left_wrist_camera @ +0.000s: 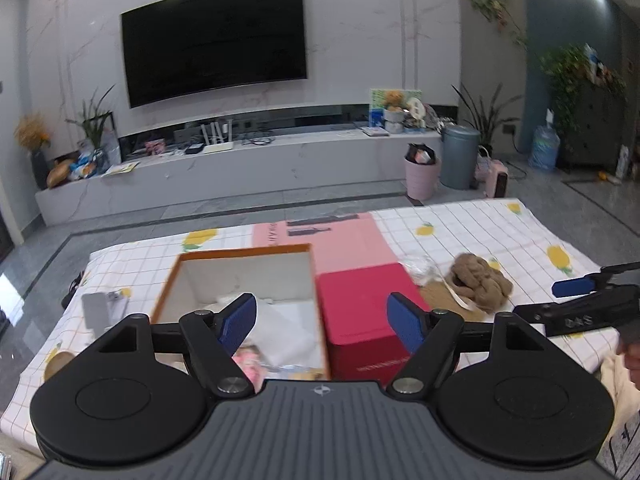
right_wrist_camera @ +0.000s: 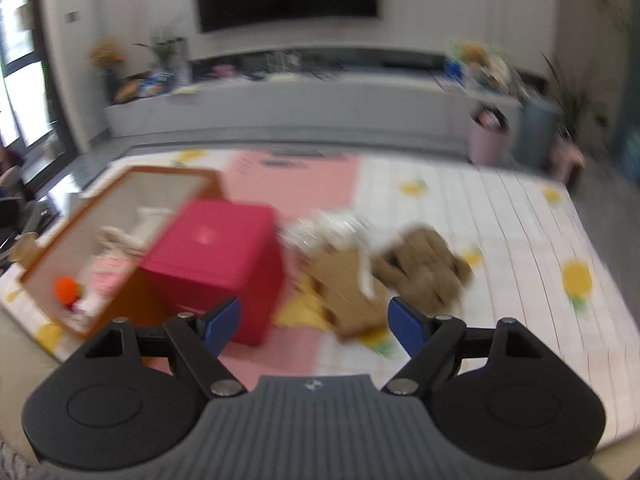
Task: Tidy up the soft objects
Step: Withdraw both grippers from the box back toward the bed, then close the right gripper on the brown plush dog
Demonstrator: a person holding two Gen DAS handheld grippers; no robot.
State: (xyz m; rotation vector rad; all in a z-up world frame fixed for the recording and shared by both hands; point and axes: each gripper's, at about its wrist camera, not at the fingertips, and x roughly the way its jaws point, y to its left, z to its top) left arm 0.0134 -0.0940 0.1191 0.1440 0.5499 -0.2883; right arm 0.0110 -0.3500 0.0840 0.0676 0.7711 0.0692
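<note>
- Left gripper point(left_wrist_camera: 322, 322): jaws wide, nothing between the blue pads; it hangs over the near wall of the orange-rimmed box point(left_wrist_camera: 240, 252) and the red box point(left_wrist_camera: 362, 312) touching its right side.
- Right gripper point(right_wrist_camera: 316, 326): jaws wide and empty; no pad touches anything. The right wrist view is smeared, so fine detail there is unreliable.
- Task item: brown plush toy point(right_wrist_camera: 422, 272), lying on the lemon-print cloth point(right_wrist_camera: 520, 240) to the right of the red box, well apart from the orange-rimmed box. A tan flat piece point(right_wrist_camera: 348, 288) with a pale ribbon lies touching or just beside its left edge; I cannot tell which. Crinkled clear wrap point(left_wrist_camera: 420, 266) sits behind that piece.
- Orange-rimmed box already holds soft items: white cloth, something pink, an orange ball. Judged to be the drop-off.
- Plush orientation: slumped in a heap, not upright. In the right wrist view its long axis runs from upper left to lower right, diagonal to the line between the right pads. Which end is the head I cannot tell.
- Risk 1: closing on the left edge could catch the ribbon or tan piece and drag it along.
- Risk 2: a shallow pinch on loose pile may slip during the lift; the heap gives no firm edge.
- Risk 3: carrying the plush leftward, it could snag on the red box, which stands between it and the orange-rimmed box.
- Risk 4: both grippers work close together near the red box; they could collide.
</note>
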